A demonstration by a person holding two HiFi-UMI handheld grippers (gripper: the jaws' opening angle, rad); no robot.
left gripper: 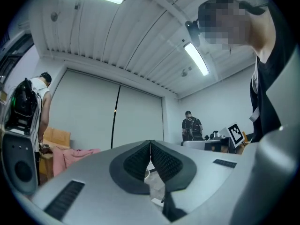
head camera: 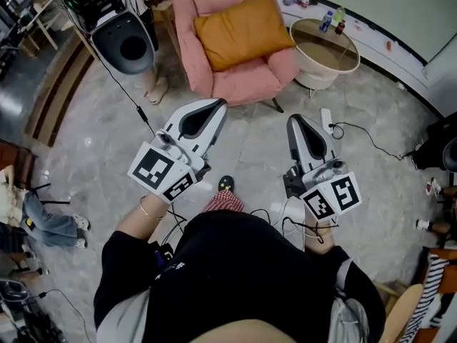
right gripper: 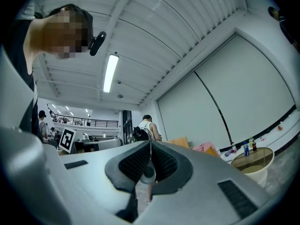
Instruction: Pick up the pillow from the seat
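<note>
Two grippers are held out in front of a standing person, pointing roughly level across the room. The left gripper [head camera: 216, 106] has its jaws pressed together with nothing between them. The right gripper [head camera: 294, 118] is closed and empty in the same way. Each is a smooth, pale grey plastic shell that tapers to a point, lined inside with black ribbed rubber pads [left gripper: 140, 161], and each carries a cube with black-and-white square markers at the back.

Beyond the tips is a stretch of bare, glossy grey stone floor [head camera: 246, 145]. Past that stands a pink padded armchair [head camera: 187, 41] on thin dark legs. The pillow [head camera: 244, 28] lies on it, well apart from both grippers and straight ahead of them. It is a plump, soft-looking rectangle of mustard-orange fabric, propped against the backrest with its lower edge on the seat cushion. Its long axis runs across the chair, side to side, tilted slightly so the right end sits higher in the head view.

The left gripper looks a little nearer the pillow's lower left corner; the right lines up with its right end. Both would have to open before gripping.

Just right of the armchair is a round cream side table [head camera: 314, 68] holding small bottles [head camera: 326, 21].
</note>
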